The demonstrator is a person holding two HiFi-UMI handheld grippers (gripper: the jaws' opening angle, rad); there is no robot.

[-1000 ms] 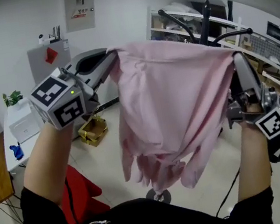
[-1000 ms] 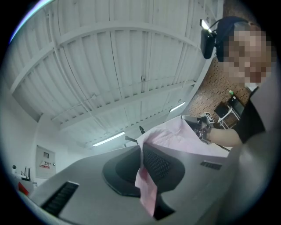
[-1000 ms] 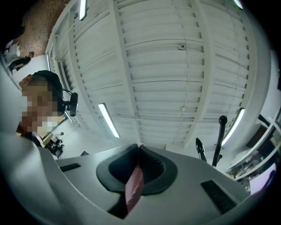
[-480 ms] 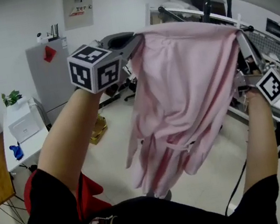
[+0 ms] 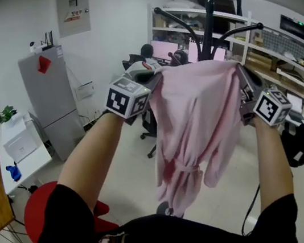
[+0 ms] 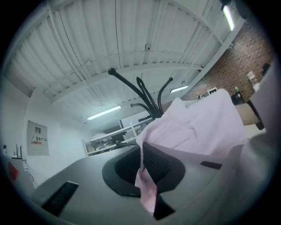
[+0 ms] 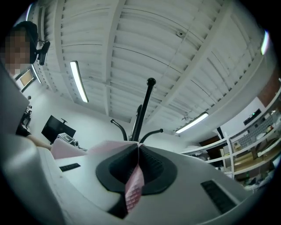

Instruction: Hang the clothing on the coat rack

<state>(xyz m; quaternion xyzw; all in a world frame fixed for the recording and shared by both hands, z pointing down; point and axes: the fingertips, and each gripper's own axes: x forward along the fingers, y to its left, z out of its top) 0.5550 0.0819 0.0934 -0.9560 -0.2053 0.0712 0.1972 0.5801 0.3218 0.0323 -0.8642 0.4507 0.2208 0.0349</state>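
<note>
A: Where is the pink shirt (image 5: 198,122)?

B: It is held up in the air at chest height, stretched by its top edge between the two tools. The rest hangs down in loose folds, clear of the floor.

A: How does the left tool (image 5: 152,73) stand?

B: Its jaws are together, clamped on a fold of the shirt. In the left gripper view a strip of pink cloth runs down between the dark pads, and more cloth bunches up beyond them.

A: And the right tool (image 5: 242,77)?

B: The same. Its jaws are pressed together on the other end of the top edge, with a narrow pink strip pinched between the pads in the right gripper view.

A: Where is the coat rack (image 5: 209,25)?

B: Right behind the shirt in the head view, a black pole with curved hooks rising above the cloth's top edge. Both gripper views show its hooks just beyond the jaws, against the ceiling. Whether the shirt touches any hook cannot be told.

A: What else is around?

B: A grey refrigerator (image 5: 50,100) by the far wall, a white desk (image 5: 21,151) at the left, a red stool (image 5: 39,206) on the floor below the left arm, and shelves (image 5: 280,62) along the right side.
</note>
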